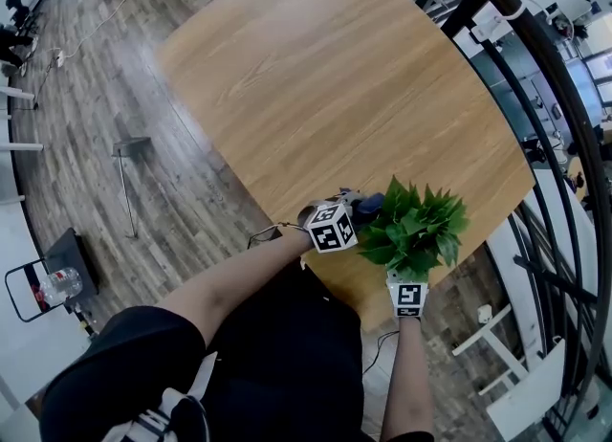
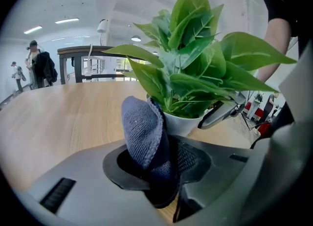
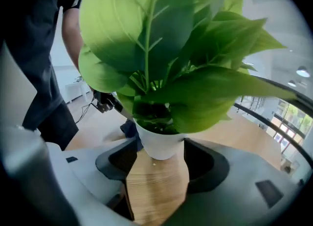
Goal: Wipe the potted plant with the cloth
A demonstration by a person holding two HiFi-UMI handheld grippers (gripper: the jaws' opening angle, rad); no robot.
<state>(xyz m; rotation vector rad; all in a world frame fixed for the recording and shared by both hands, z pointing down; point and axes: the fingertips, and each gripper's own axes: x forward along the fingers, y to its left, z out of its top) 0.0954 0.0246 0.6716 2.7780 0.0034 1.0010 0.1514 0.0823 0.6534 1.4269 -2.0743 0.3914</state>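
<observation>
1. While the potted plant [image 1: 413, 228] stands at the near edge of the table [image 1: 316, 77], its leaves are glossy green and its pot is plain white.
2. Left gripper [image 2: 156, 171] is clamped on a folded blue-grey knit cloth [image 2: 144, 132], just beside the pot.
3. Right gripper [image 3: 157, 164] has its jaws wide, gripping the pot's sides.

Looking down from my head, the leafy green potted plant [image 1: 413, 228] buries its round white pot [image 2: 188, 122]. My folded blue knitted cloth [image 2: 144, 134] screens the pot's left side, and the top leaves run off-frame in the right gripper view.
</observation>
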